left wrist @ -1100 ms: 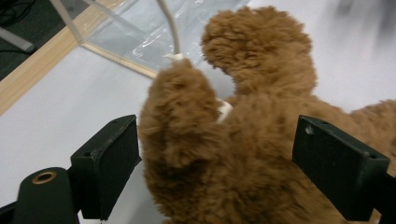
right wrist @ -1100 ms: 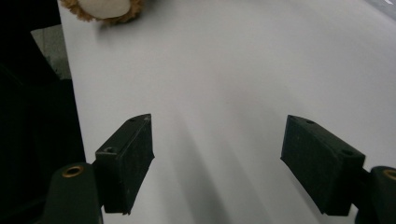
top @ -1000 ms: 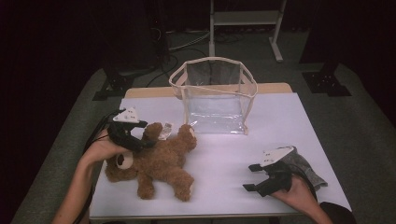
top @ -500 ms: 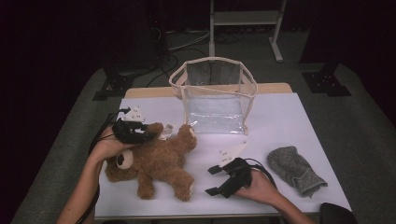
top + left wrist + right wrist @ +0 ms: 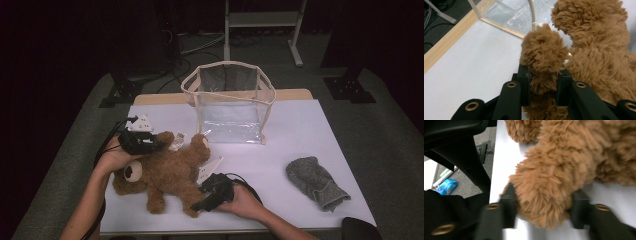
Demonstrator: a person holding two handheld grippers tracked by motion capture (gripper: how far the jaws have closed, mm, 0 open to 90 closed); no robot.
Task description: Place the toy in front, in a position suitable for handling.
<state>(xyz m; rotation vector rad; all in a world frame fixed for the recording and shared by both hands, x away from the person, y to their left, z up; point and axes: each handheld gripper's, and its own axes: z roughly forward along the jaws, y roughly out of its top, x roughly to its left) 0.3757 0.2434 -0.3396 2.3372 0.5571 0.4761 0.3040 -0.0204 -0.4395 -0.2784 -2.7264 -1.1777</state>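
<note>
- A brown teddy bear (image 5: 165,172) lies flat on the white table (image 5: 300,135), at about 8 o'clock from the middle of it.
- A clear bag (image 5: 231,102) with a tan rim stands open at 12 o'clock, just past the bear's raised paw.
- A grey mitten (image 5: 316,182) lies well apart from the bear, at 4 o'clock on the table.
- The left gripper (image 5: 542,82) has shut on one of the bear's paws. The fur is squeezed tight between its black jaws.
- In the high view the left gripper (image 5: 140,141) sits at the bear's 10 o'clock side, by its head.
- The right gripper (image 5: 544,207) has a furry leg between its jaws. The jaws have just been closing, and both now touch the fur. I think this hold is only just made and may not be firm.
- In the high view the right gripper (image 5: 212,192) is at the bear's 4 o'clock side, by its foot.
- The step now looks like getting hold of the bear at both ends.
- Next, I think both hands need to lift together, so the bear stays level.
- Then it has to go up over the bag's rim and down inside, without tipping the soft bag.
</note>
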